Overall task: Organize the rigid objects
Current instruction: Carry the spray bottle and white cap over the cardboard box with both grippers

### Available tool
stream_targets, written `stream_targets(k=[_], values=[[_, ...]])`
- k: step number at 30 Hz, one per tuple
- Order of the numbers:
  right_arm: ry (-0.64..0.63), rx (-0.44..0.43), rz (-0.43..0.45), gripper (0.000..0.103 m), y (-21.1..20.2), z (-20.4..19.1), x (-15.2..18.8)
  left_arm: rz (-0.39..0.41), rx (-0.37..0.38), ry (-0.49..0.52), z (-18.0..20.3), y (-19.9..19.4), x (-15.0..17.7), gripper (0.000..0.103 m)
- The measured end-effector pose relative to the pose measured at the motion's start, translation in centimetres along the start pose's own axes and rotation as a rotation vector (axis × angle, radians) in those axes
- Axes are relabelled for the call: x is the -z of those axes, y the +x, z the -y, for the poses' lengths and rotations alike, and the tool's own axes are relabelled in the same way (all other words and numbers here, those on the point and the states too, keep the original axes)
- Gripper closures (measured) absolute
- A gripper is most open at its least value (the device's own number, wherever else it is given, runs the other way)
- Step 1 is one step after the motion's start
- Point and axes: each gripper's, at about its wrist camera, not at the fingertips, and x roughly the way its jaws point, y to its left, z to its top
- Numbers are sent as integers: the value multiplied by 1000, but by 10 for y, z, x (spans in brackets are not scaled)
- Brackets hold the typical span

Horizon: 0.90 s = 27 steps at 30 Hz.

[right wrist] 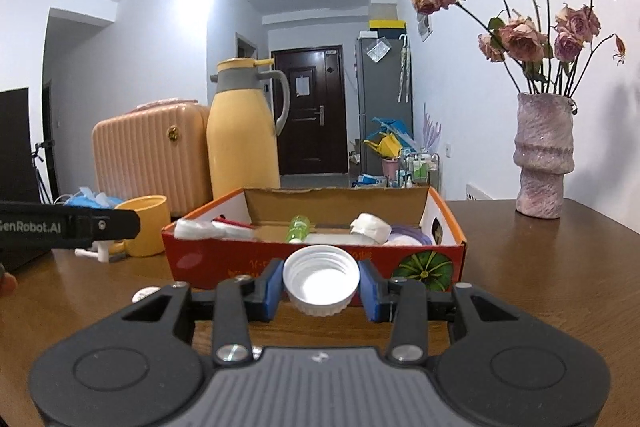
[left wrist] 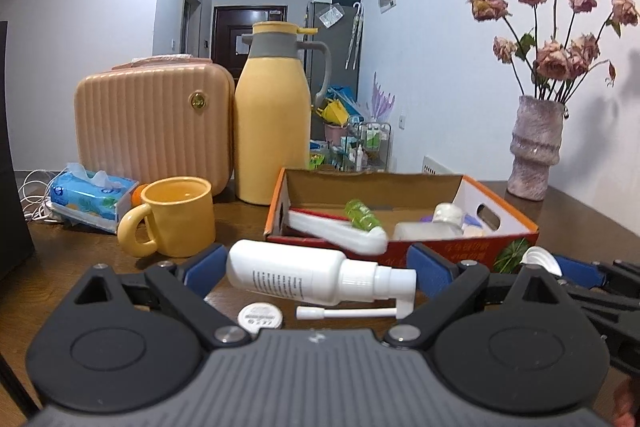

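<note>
Right wrist view is showing the wooden table (right wrist: 540, 267) carrying everything, and on it the cardboard box (right wrist: 224, 259) is sitting with an orange-red outer wall, a white inside and a green-striped melon printed at its near right corner. Inside it are lying a white foam-like piece (right wrist: 196, 228) at the left, a small green bottle (right wrist: 298, 227) in the middle, and a roll wrapped in white (right wrist: 370, 227) toward the right (other contents too blurred to name).

Left wrist view is showing a white spray bottle (left wrist: 304, 273) lying on its side on the table just in front of the box, smooth white plastic, fine black print on its body, ribbed collar, long thin nozzle (left wrist: 344, 313) folded beneath it. Left gripper (left wrist: 316, 263) is standing wide, blue pads on either side of the bottle and not pressing it (released).

Right gripper (right wrist: 321, 285) is clamping a white screw cap (right wrist: 321, 281) between its blue pads, just before the box's near wall; cap is round, ribbed outside, threaded inside, open side facing the camera.

Smallest: a round silver-white disc (left wrist: 260, 317) is lying on the table under the left gripper, beside the nozzle tip.
</note>
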Motion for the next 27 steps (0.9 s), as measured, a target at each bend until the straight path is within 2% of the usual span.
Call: stream_targets(k=[7,15,27], values=[[25,6,32,64,10,7,-7,30,24,-40,13,1,-17,5],[57,14,58,64,32,13,-16,47,8,-80,23,21,-36,5],[59,35,99,64,63,21,-31,53,-12,-65,44,58,-51,5]])
